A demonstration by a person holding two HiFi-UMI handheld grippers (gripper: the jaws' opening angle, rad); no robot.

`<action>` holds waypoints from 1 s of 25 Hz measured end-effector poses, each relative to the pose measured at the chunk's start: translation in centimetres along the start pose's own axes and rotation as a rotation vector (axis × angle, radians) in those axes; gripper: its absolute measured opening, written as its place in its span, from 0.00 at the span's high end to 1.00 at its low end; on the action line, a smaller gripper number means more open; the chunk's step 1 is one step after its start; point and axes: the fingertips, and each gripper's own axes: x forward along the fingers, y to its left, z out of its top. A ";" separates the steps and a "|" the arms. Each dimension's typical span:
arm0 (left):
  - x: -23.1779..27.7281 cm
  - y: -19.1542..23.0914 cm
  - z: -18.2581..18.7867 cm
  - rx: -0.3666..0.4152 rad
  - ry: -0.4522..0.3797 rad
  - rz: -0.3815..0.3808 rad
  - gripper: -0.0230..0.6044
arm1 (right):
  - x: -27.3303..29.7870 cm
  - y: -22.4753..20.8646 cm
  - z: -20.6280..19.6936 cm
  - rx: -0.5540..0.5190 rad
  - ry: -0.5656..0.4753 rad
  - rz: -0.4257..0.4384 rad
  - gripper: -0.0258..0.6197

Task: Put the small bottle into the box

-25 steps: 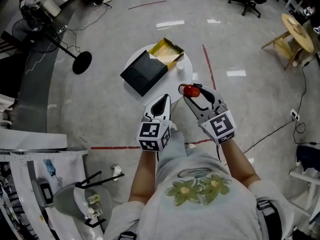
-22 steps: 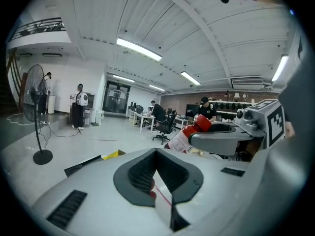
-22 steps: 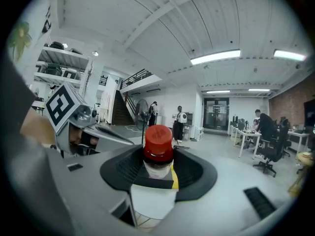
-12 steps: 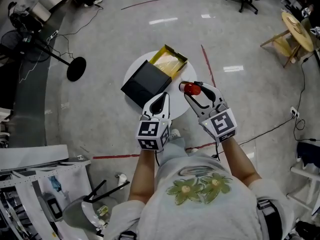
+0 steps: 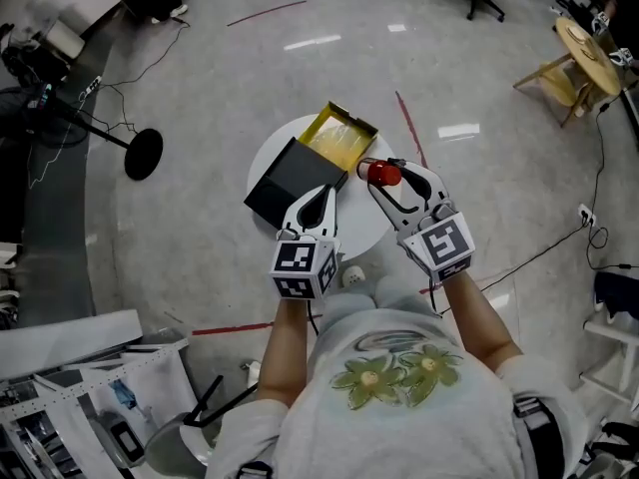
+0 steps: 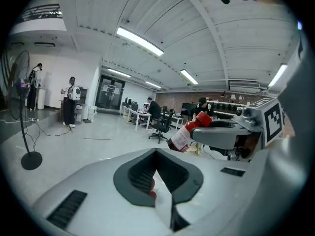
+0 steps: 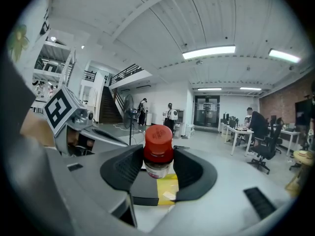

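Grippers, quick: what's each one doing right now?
Left gripper: closed, empty.
Right gripper: closed on the small red-capped bottle.

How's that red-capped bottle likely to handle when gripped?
Probably stiff: the bottle holds its shape between the fingers of the right gripper. Its round body would likely roll if laid down. Small, so probably light.
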 end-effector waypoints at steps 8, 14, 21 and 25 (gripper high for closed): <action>2.3 2.1 0.7 -0.017 0.008 -0.008 0.96 | 2.3 -1.9 0.3 -0.008 0.019 -0.019 0.65; 5.1 3.3 1.7 -0.039 0.007 0.018 0.96 | 4.6 -4.6 0.9 -0.013 0.015 0.003 0.65; 7.5 4.6 3.6 -0.062 -0.013 0.055 0.96 | 7.5 -7.3 2.5 -0.039 -0.001 0.045 0.65; 8.3 5.6 4.2 -0.086 -0.020 0.071 0.96 | 9.1 -8.4 3.1 -0.045 -0.011 0.057 0.65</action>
